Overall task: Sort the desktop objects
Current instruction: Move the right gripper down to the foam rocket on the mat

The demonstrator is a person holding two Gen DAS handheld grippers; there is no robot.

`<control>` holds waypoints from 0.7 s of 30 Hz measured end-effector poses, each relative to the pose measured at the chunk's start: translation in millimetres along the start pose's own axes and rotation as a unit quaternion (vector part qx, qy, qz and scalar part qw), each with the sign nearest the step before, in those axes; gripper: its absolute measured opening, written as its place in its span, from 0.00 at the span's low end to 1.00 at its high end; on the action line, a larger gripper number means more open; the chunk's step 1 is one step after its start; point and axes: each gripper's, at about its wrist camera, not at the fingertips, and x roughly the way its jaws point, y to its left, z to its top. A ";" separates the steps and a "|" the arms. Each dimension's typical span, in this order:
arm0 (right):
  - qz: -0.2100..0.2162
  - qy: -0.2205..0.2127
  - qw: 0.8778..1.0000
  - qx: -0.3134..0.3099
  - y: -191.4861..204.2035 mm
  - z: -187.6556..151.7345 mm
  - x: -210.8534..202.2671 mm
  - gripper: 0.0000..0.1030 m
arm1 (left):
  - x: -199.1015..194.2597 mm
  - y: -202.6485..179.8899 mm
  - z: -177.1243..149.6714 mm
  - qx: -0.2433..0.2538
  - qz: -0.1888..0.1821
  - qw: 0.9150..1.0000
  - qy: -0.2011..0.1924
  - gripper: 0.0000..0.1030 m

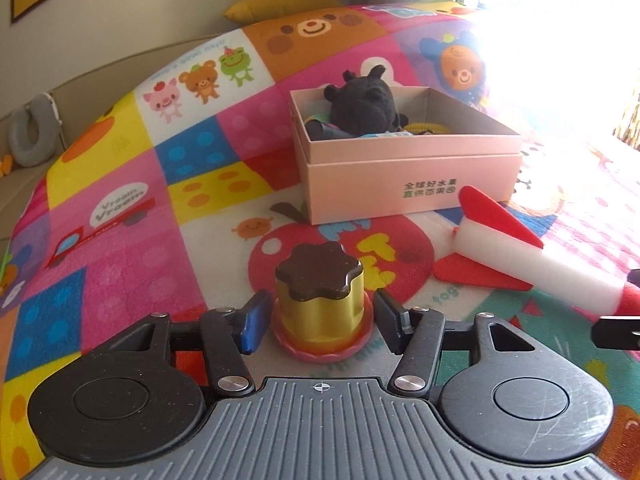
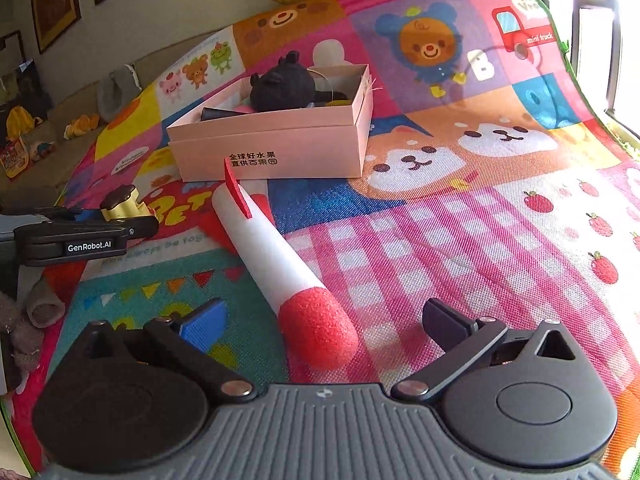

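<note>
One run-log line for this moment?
left gripper: around pudding toy, gaps visible | right gripper: open beside foam rocket | pink box: holds black plush

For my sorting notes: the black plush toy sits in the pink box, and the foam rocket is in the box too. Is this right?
Not quite. The black plush toy is in the pink box, but the foam rocket lies on the mat before the box; the right wrist view shows it.
</note>
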 end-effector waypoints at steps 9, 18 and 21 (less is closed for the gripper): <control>-0.007 0.017 0.999 -0.039 7.3 0.2 2.5 1.00 | -25.1 -20.7 -23.2 0.006 -0.035 0.999 -0.006 0.93; -0.027 -0.044 0.998 0.019 -11.8 16.5 -21.4 0.67 | -20.2 -20.4 -22.4 0.001 -0.022 1.000 0.003 0.98; -0.072 -0.040 0.996 0.024 -21.1 31.8 -15.1 0.59 | -20.4 -18.6 -23.3 -0.003 -0.026 1.000 0.003 0.99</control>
